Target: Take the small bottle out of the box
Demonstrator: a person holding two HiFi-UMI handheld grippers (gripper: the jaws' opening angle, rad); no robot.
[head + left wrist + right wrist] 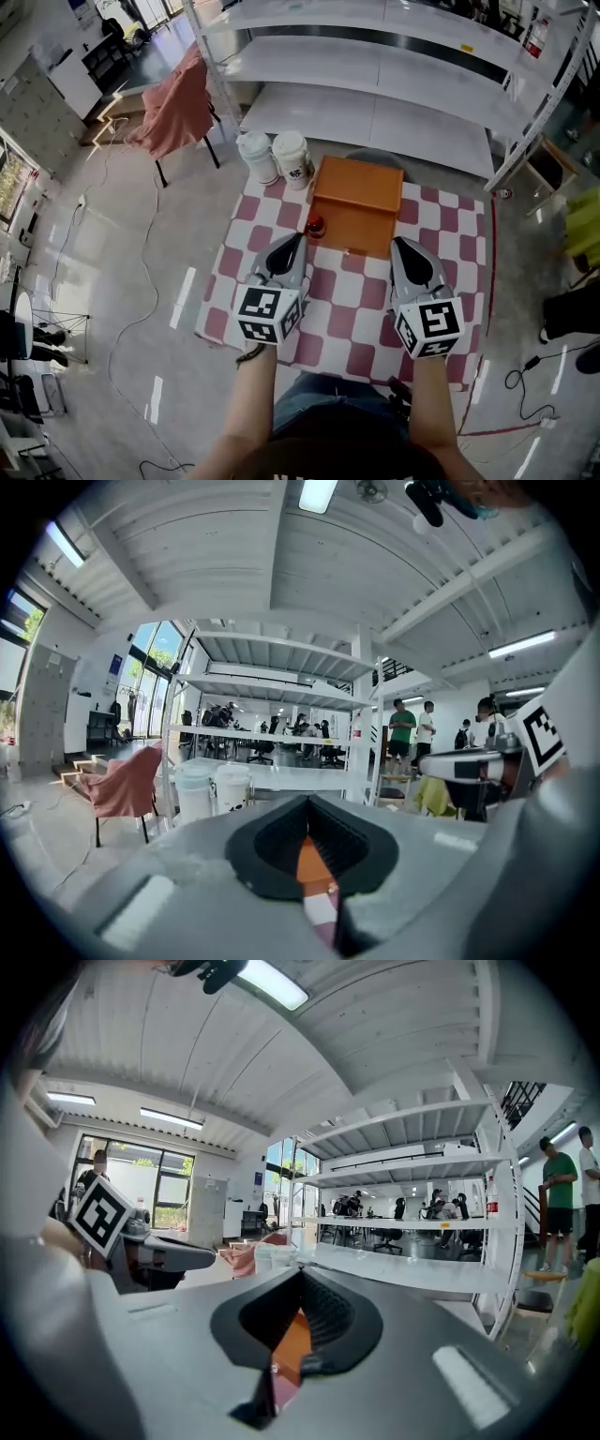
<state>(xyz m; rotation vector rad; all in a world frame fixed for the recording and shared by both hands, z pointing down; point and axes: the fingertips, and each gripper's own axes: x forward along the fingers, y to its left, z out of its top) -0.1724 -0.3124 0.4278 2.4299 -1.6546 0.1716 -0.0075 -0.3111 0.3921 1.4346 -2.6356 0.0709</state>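
Two bare forearms (248, 403) reach forward, each holding one grey, smooth-shelled tool tipped with ribbed black pads and carrying one black-and-white marker cube (267, 314); left tool (298, 237) (307, 801): jaws together, nothing between them; right tool (398, 243) (300, 1275): jaws likewise together and empty; both hover over the counter (330, 309), covered in soft red-and-white checks. One flat-topped, rectangular orange box (356, 197) sits at the counter's far side, ahead of both tools; one small red-topped bottle (315, 225) stands outside it, just beside its near left corner and close to the left tool's tip. Two white, round, lidded tubs (274, 157) stand side by side left of the box; beyond them, one white metal shelf (375, 56).
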